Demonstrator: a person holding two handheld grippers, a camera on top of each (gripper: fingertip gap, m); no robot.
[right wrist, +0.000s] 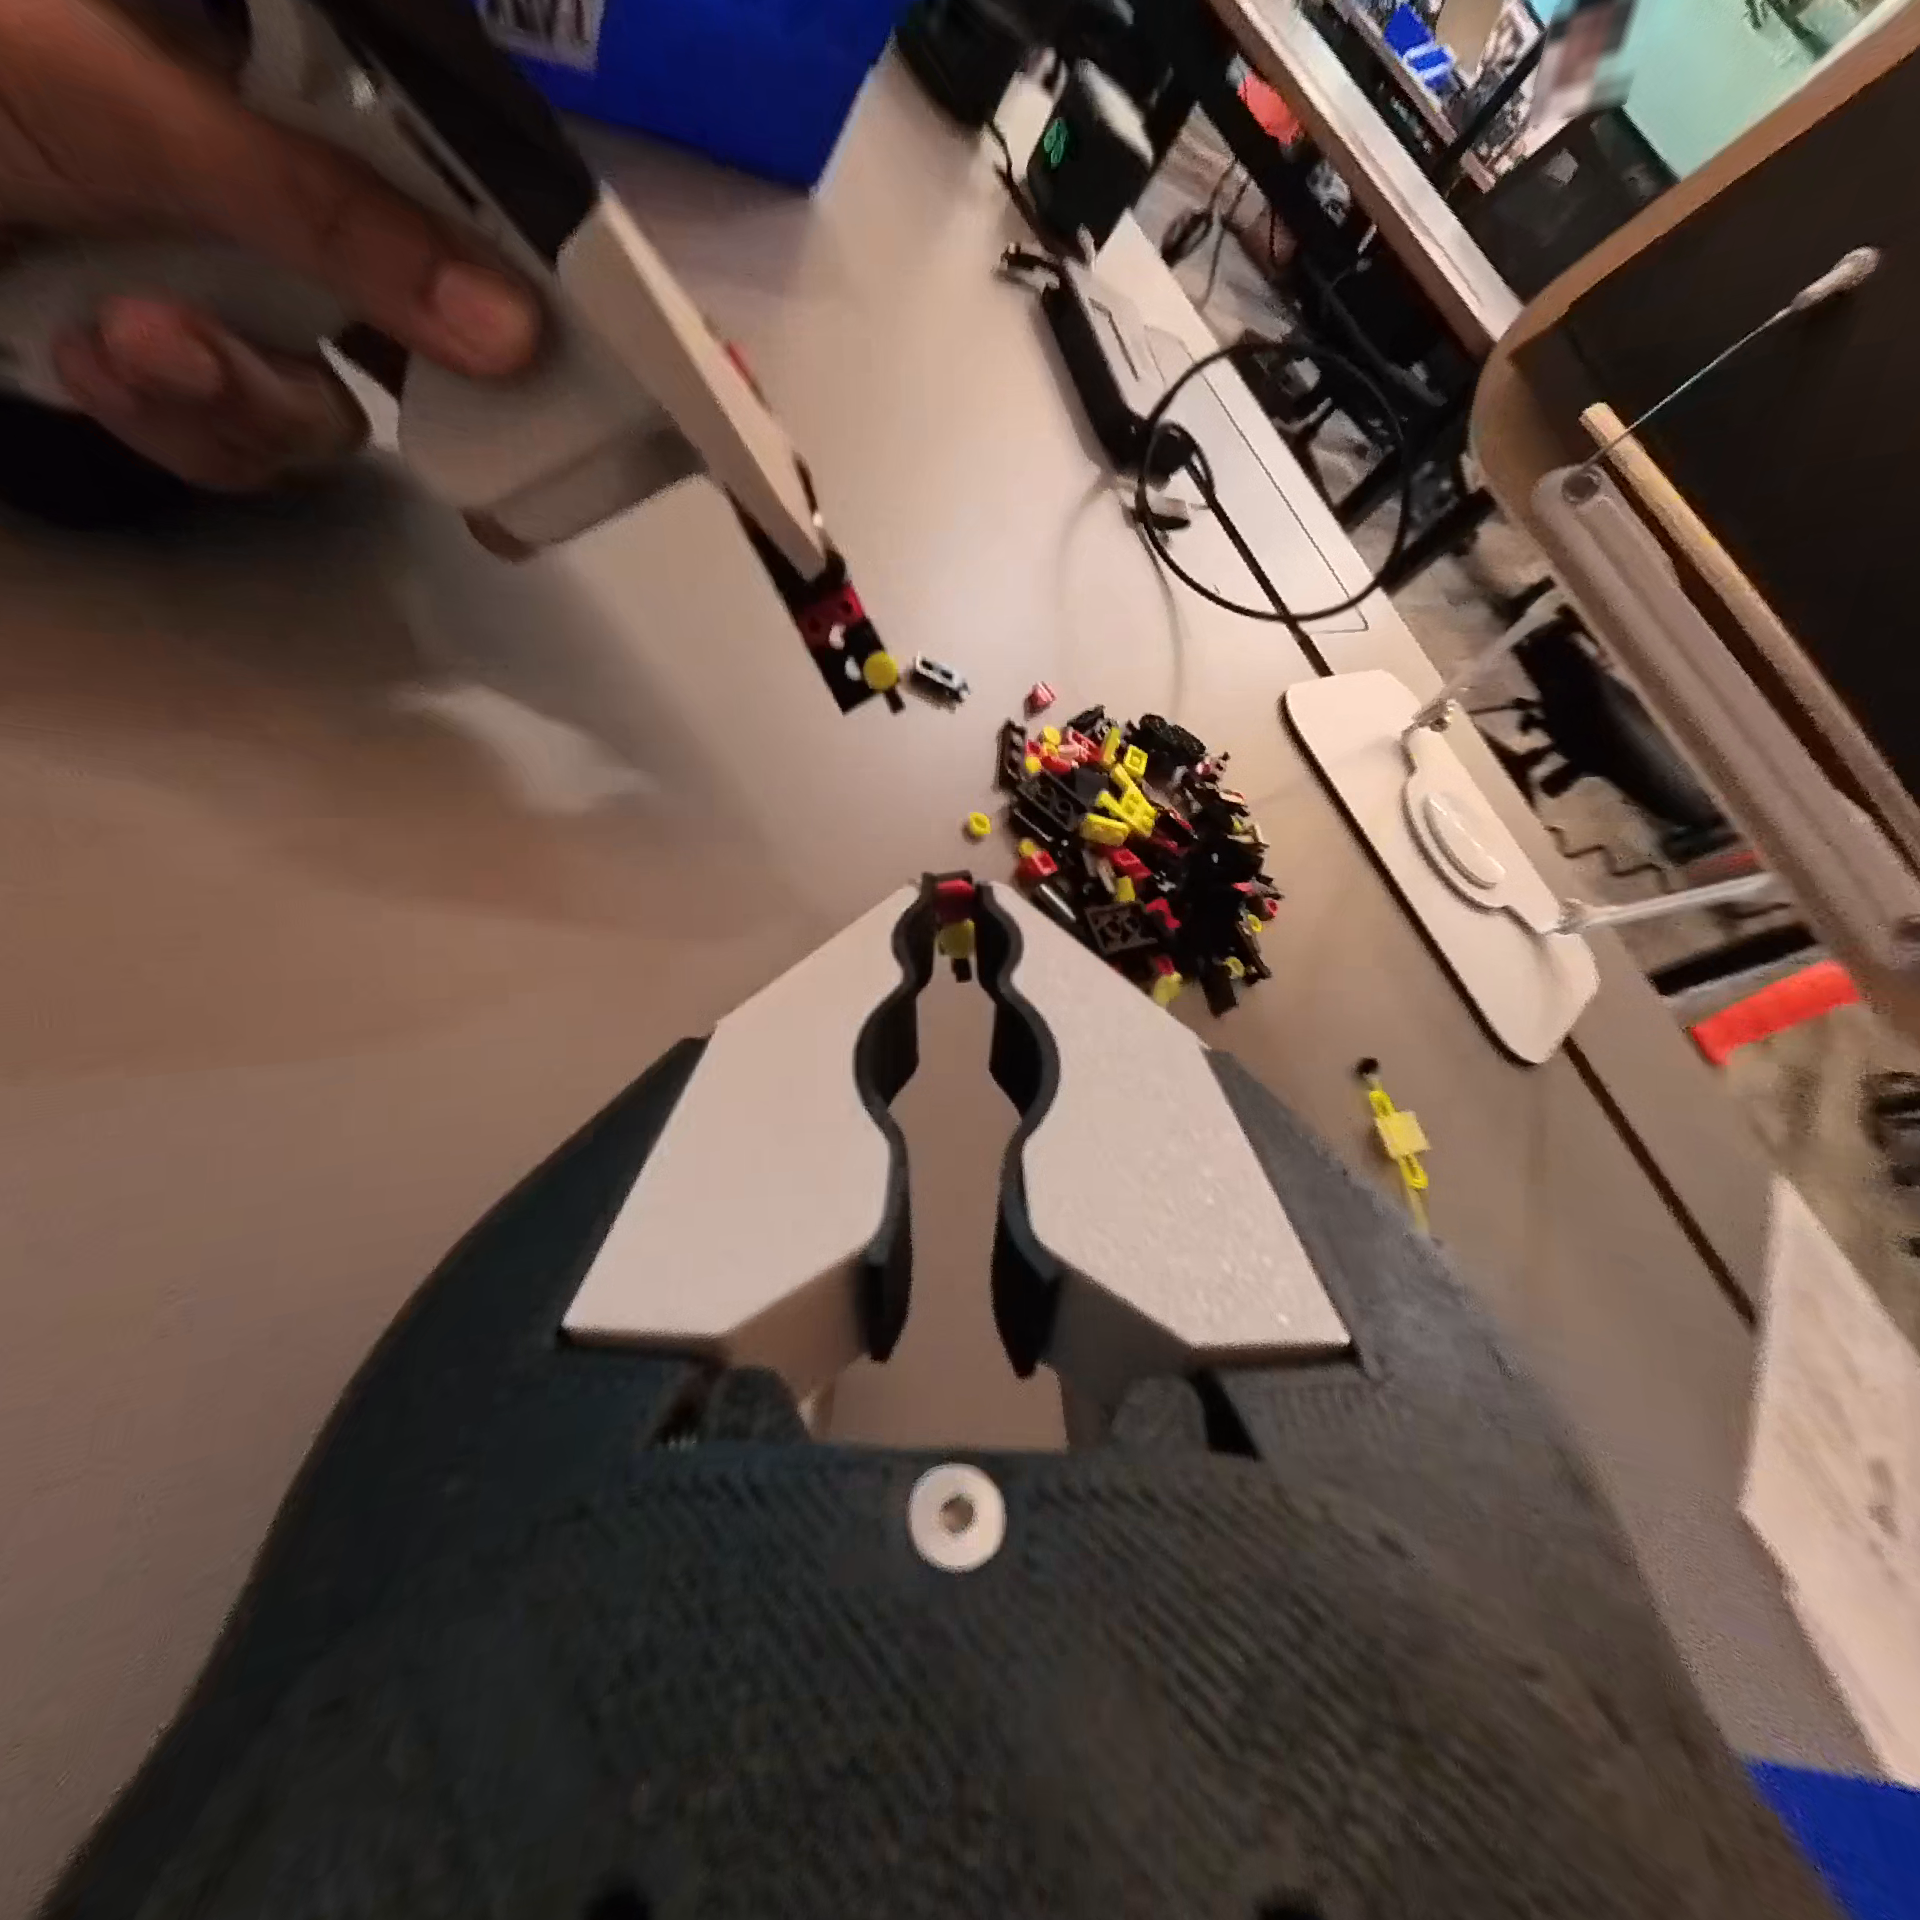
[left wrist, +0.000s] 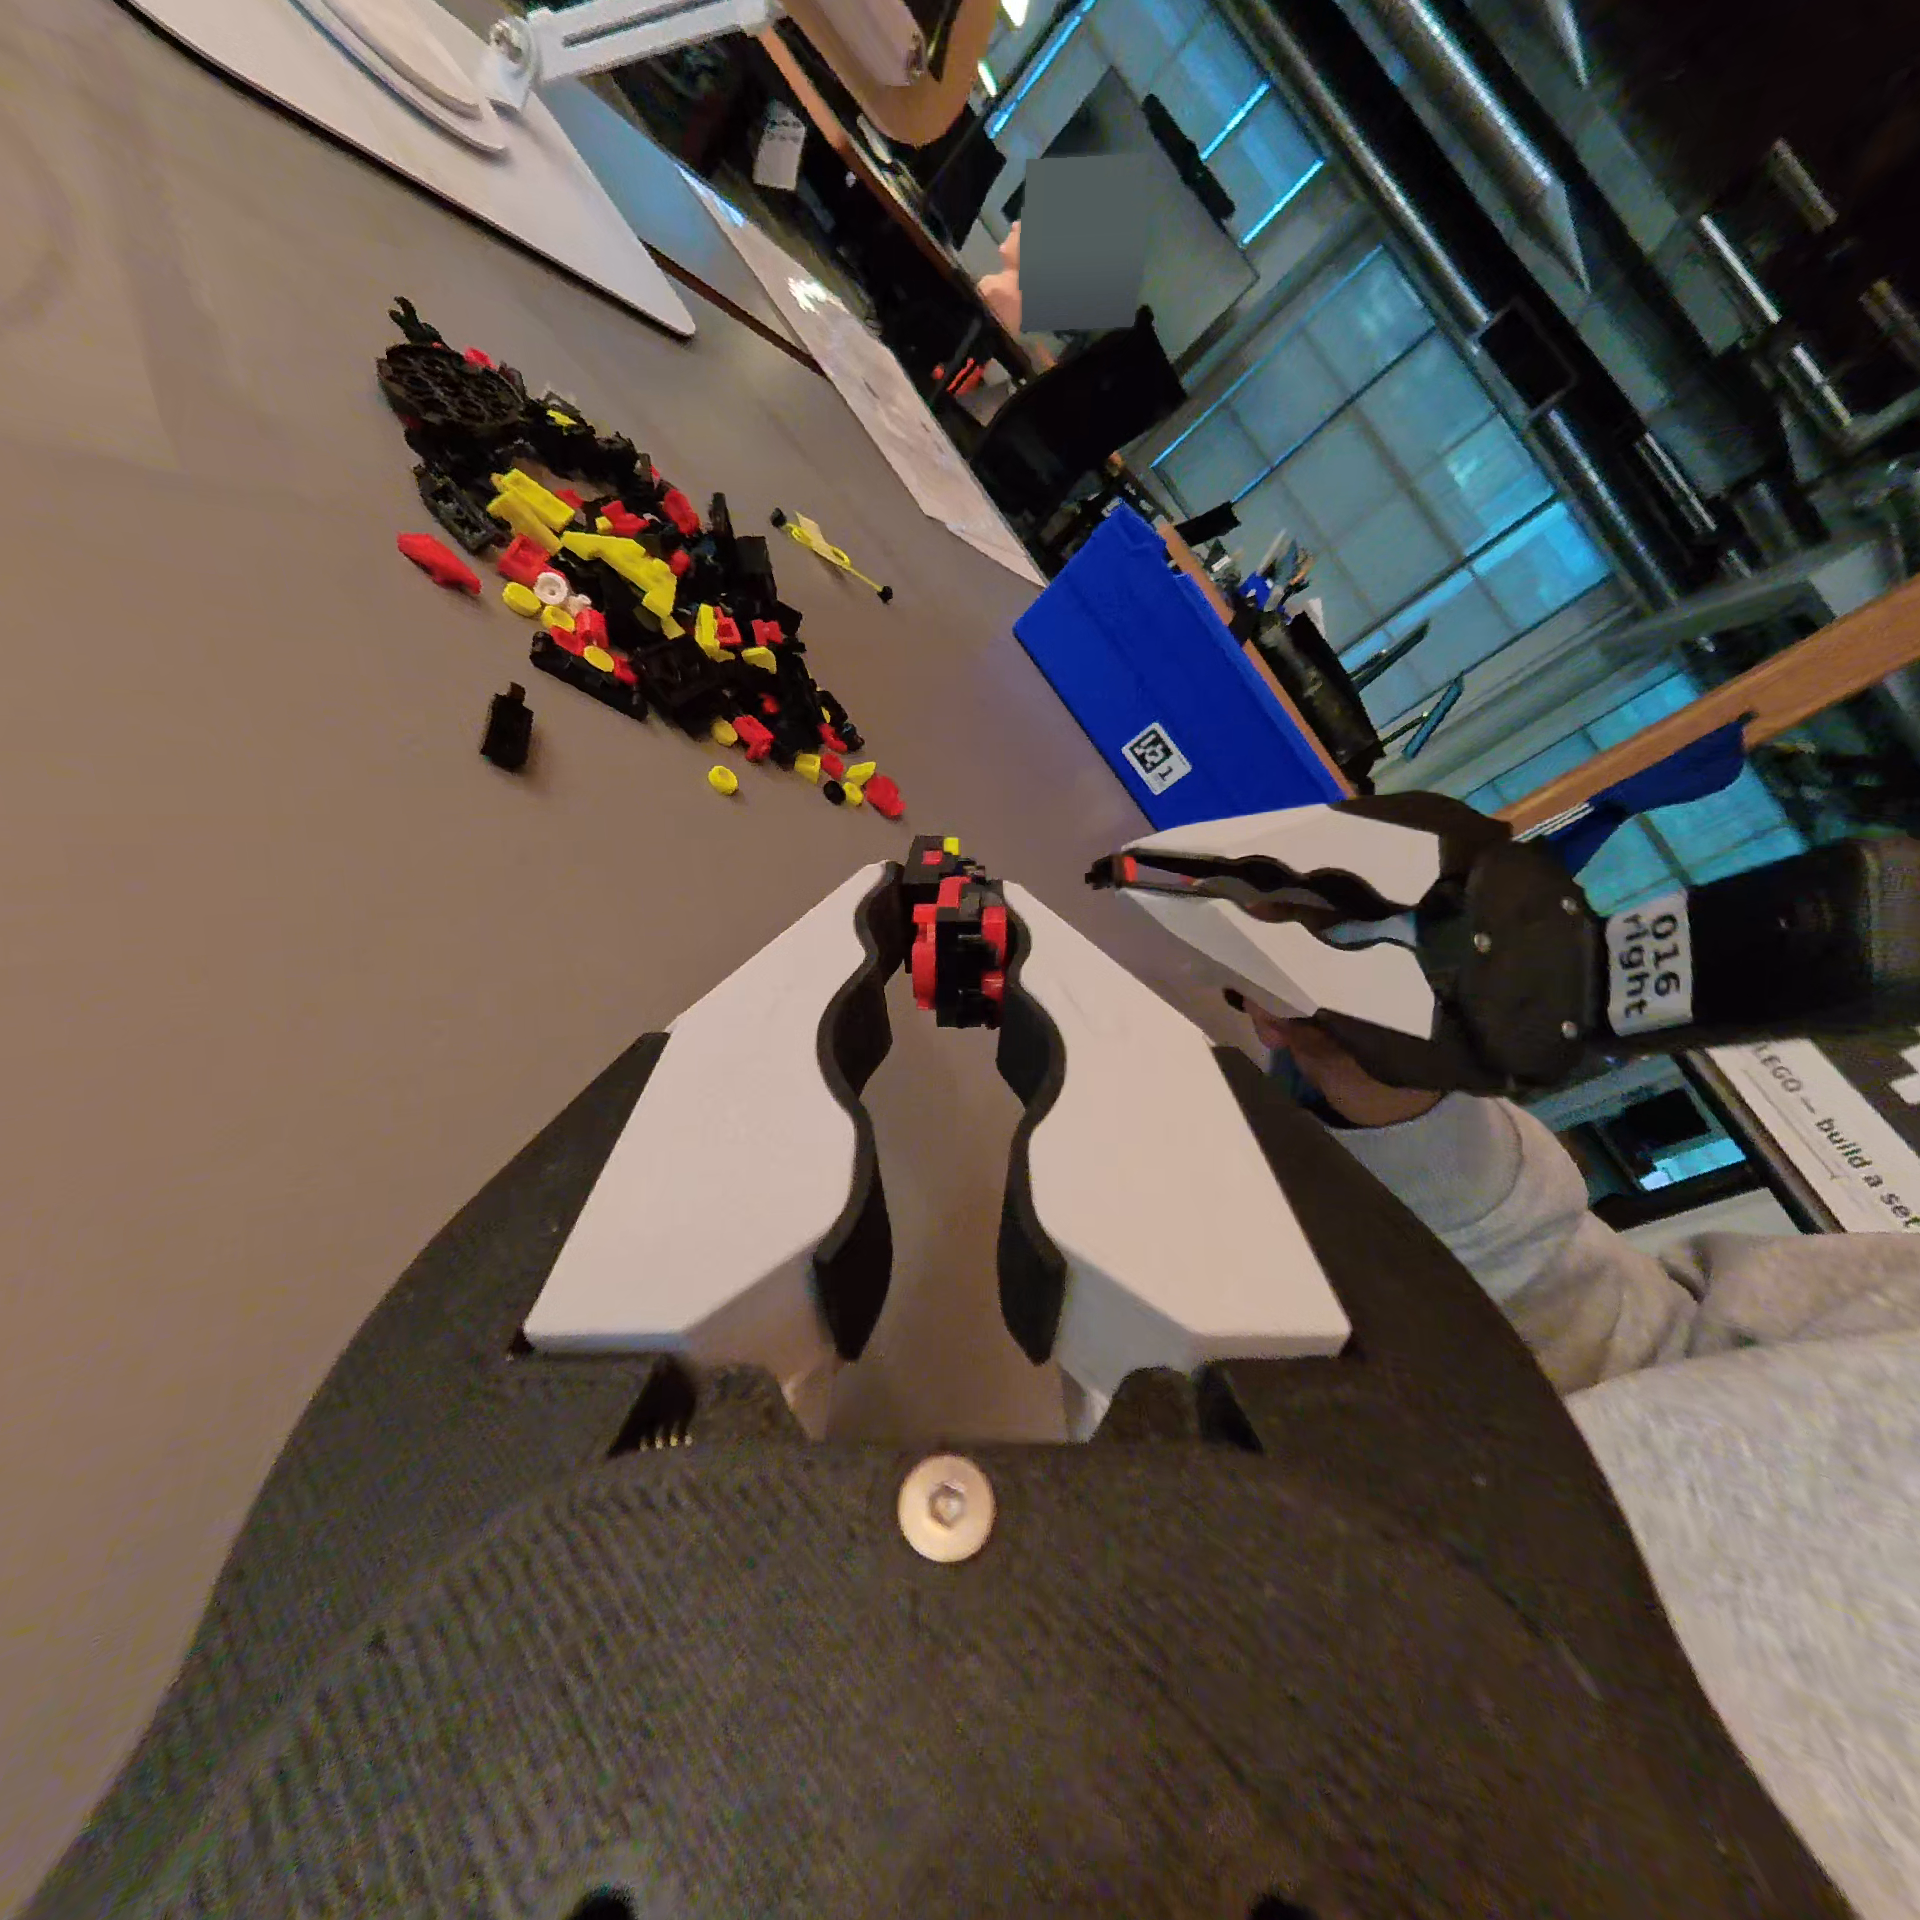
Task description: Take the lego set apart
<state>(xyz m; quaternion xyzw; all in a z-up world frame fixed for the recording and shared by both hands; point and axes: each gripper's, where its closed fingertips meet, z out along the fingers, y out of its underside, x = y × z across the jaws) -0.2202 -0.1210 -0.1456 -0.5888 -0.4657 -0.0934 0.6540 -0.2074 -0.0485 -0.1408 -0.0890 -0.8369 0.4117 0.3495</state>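
My left gripper (left wrist: 951, 914) is shut on a black and red lego assembly (left wrist: 956, 951) held above the brown table. It shows in the right wrist view (right wrist: 831, 623) at upper left with the assembly (right wrist: 847, 649) sticking out of its tips. My right gripper (right wrist: 954, 914) is shut on a small red, yellow and black lego piece (right wrist: 954, 930). It shows in the left wrist view (left wrist: 1117, 871) just right of the left gripper's tips, apart from them. A pile of loose black, red and yellow lego pieces (left wrist: 634, 582) lies on the table, also in the right wrist view (right wrist: 1143, 862).
A blue bin (left wrist: 1164, 665) stands at the table's far right. A yellow axle piece (right wrist: 1397, 1143) and a small grey piece (right wrist: 940, 675) lie apart from the pile. A white board (right wrist: 1444, 862) with a stand, a black cable (right wrist: 1226, 488) and paper sheets (left wrist: 894, 416) lie beyond.
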